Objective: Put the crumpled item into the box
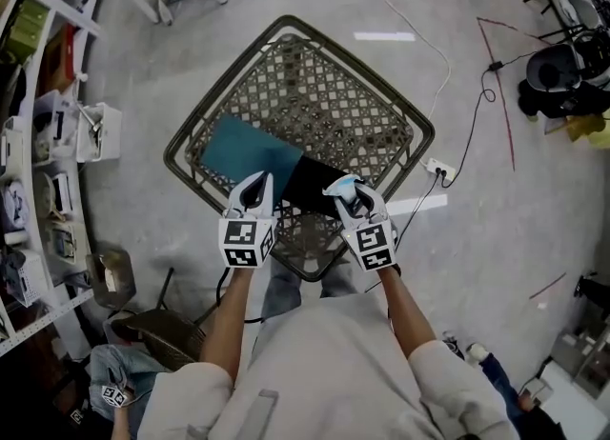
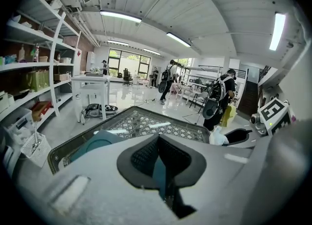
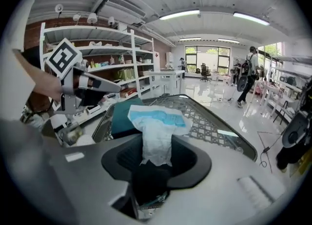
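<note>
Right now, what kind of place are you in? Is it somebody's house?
Probably a workshop or lab, not a house. Tall open storage shelves stand along one side, long strip lights hang overhead, and a power strip lies on the bare polished floor.

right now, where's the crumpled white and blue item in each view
head view: crumpled item low centre, in the right gripper
left gripper view: the small white lump at right
right gripper view: dead centre, between the jaws
shared landmark: the lattice table
</note>
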Motion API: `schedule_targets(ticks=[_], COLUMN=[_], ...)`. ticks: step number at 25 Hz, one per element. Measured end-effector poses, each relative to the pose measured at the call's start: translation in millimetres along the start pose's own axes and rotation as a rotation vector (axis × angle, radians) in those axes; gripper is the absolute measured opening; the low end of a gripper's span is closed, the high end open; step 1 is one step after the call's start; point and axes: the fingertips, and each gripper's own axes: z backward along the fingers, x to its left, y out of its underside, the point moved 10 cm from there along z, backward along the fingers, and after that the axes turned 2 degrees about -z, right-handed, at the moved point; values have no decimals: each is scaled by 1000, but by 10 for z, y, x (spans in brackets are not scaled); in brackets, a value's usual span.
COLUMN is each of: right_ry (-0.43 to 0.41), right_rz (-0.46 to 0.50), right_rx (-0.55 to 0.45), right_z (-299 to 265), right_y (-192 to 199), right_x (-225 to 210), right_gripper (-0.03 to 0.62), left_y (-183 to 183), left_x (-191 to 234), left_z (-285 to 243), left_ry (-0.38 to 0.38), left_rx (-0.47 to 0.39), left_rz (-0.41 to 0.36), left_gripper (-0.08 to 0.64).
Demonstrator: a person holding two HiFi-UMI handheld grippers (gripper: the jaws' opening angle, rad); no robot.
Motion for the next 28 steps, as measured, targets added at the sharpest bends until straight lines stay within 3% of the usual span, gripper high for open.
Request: schedule_targets(ticks=[10, 14, 28], right_ry=[-74, -110, -201], right_rz=[453, 568, 574], right_rx=[231, 319, 491], right_z=[-377, -533, -1198], right_y=[290, 399, 466], right_x=[243, 271, 325], right_gripper=[140, 141, 141], left_y=[104, 85, 148], left_x=[71, 51, 148], left_z=[-2, -37, -26], left_ry=[-9, -7, -22], left_rx=[6, 3, 12], left_rz=[25, 38, 63], left_gripper=[5, 5, 5])
